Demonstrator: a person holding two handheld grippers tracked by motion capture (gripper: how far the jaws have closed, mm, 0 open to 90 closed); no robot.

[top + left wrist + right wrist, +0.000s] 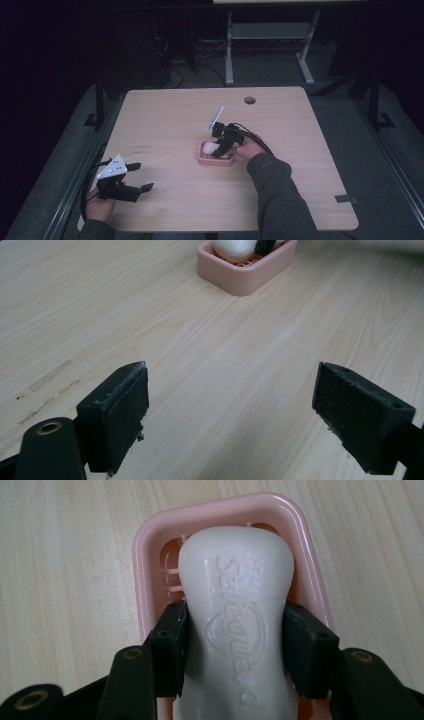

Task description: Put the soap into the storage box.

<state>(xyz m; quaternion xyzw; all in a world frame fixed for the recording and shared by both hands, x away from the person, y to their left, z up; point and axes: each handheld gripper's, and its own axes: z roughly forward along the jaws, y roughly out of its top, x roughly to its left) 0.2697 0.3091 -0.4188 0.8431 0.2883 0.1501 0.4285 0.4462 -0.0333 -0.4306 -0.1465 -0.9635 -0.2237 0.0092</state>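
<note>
High view first: the right gripper [221, 146] reaches down over a pink soap dish [203, 159] near the middle of the wooden table [165, 115], while the left gripper [131, 179] rests near the table's near left edge, well apart from the dish. Left gripper view: its jaws stand wide apart over bare wood, holding nothing, with the dish [245, 275] far ahead. Right gripper view: the jaws clamp the waist of a white Safeguard soap bar [235, 615] sitting in or just above the dish [145, 550] (which of the two I cannot tell). Soap is slick, so the bar could squirt forward out of the pads, or a hard squeeze could dent it; the light dish might drag along.
</note>
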